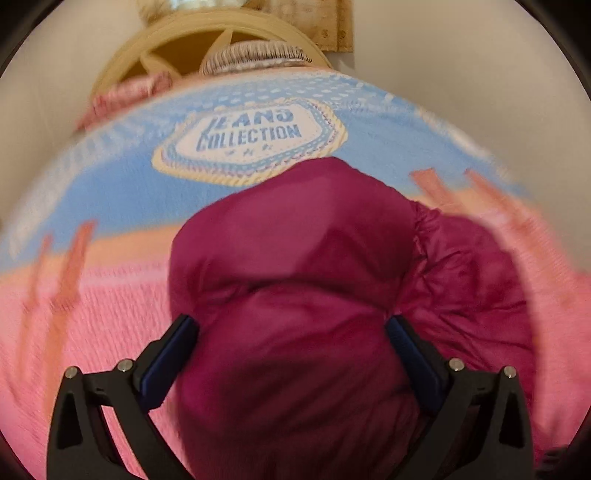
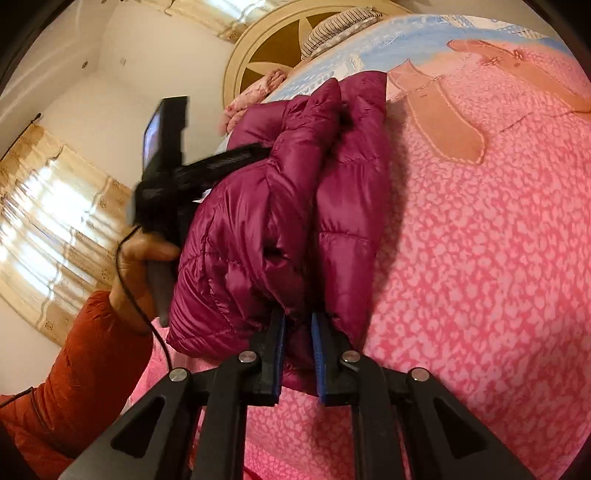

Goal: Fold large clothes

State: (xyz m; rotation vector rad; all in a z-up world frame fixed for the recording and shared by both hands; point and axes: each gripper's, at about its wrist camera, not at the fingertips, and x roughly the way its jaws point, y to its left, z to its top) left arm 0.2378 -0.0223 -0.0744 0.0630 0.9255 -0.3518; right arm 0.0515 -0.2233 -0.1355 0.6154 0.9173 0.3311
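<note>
A magenta puffer jacket (image 2: 280,221) lies bunched on a pink and blue bedspread (image 2: 480,258). My right gripper (image 2: 298,325) is shut on a fold at the jacket's near edge. In the left wrist view the jacket (image 1: 295,277) bulges between the wide-apart fingers of my left gripper (image 1: 291,332), which is open around it. In the right wrist view the left gripper's body (image 2: 166,177) is at the jacket's left side, held by a hand in an orange sleeve; its fingertips are hidden by the fabric.
The bedspread has a blue band with a "JEANS COLLECTION" patch (image 1: 251,140). A round cream headboard (image 2: 266,44) and pillows (image 2: 336,29) are at the far end. A curtained window (image 2: 48,221) is to the left.
</note>
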